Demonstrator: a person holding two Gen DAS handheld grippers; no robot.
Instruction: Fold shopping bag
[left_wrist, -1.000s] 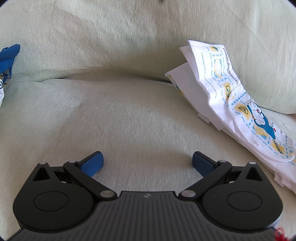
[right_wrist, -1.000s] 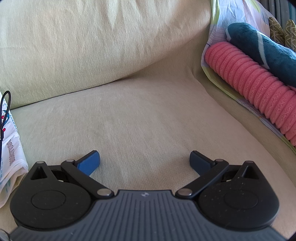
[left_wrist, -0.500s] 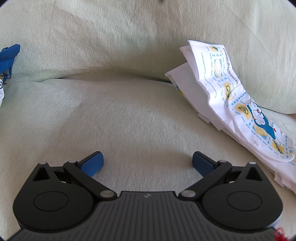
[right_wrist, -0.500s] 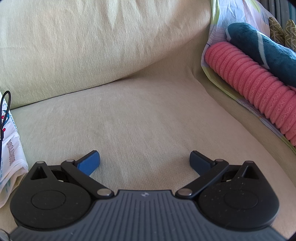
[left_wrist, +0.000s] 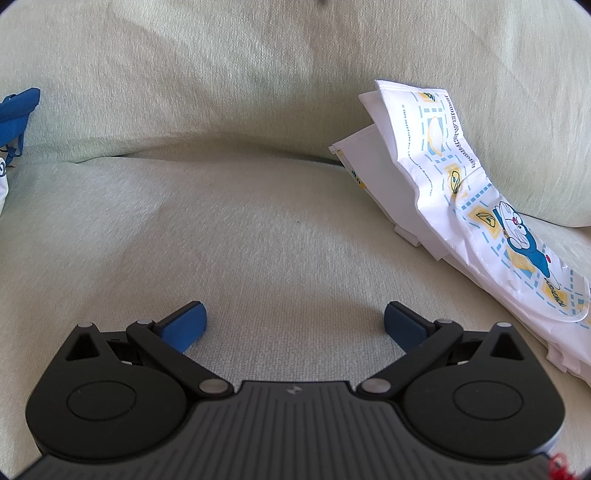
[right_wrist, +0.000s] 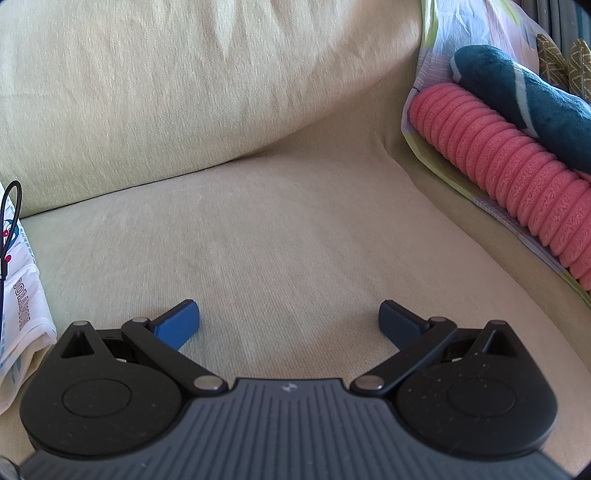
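Observation:
A white shopping bag printed with a blue cartoon cat lies crumpled on the sofa seat, leaning against the back cushion at the right of the left wrist view. Its edge, the shopping bag, also shows at the far left of the right wrist view. My left gripper rests low over the seat, open, with nothing between its blue pads, well to the left of the bag. My right gripper is open too, over bare seat to the right of the bag.
The pale green sofa seat and back cushion fill both views. A pink ribbed roll and a dark teal plush lie along the right armrest. A blue fabric item sits at the far left. A thin black cord hangs over the bag's edge.

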